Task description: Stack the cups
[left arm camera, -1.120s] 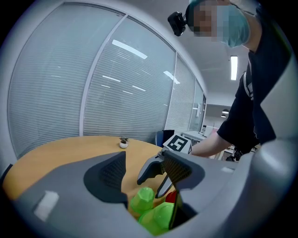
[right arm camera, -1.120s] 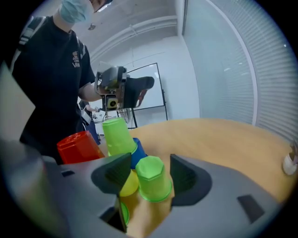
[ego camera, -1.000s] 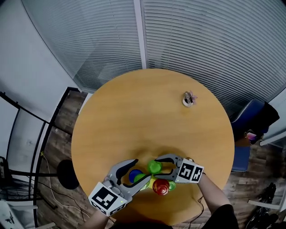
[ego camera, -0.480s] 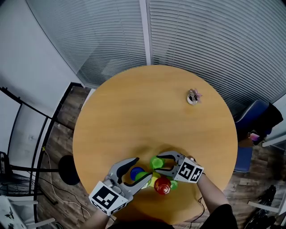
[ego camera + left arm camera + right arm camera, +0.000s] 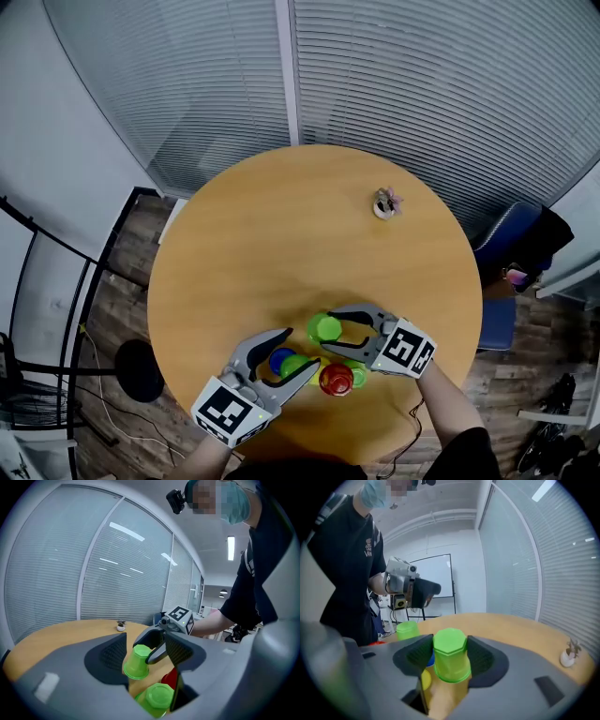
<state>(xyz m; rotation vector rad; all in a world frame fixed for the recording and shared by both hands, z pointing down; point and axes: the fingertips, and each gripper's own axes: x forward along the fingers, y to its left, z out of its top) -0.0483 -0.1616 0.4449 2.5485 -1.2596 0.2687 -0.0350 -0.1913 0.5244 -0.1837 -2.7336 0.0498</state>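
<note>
One green cup [image 5: 325, 328] is in hand and, as far as I can judge, nothing is stacked yet. Your right gripper [image 5: 451, 656] has its jaws clamped on that cup's sides. The cup is base-up and looks lifted clear of the others. Your left gripper [image 5: 302, 349] has its jaws wide apart and grips nothing; the blue cup [image 5: 280, 358] and a second green cup [image 5: 295, 366] sit in its gap. Just beside them are a yellow cup [image 5: 424, 679], a red cup [image 5: 336, 379] and a third green cup [image 5: 357, 375], all bunched at your edge of the table [image 5: 281, 234]. I can't tell whether any are nested. All the stacking looks left to do. The small potted plant [image 5: 383, 203] is well apart.
</note>
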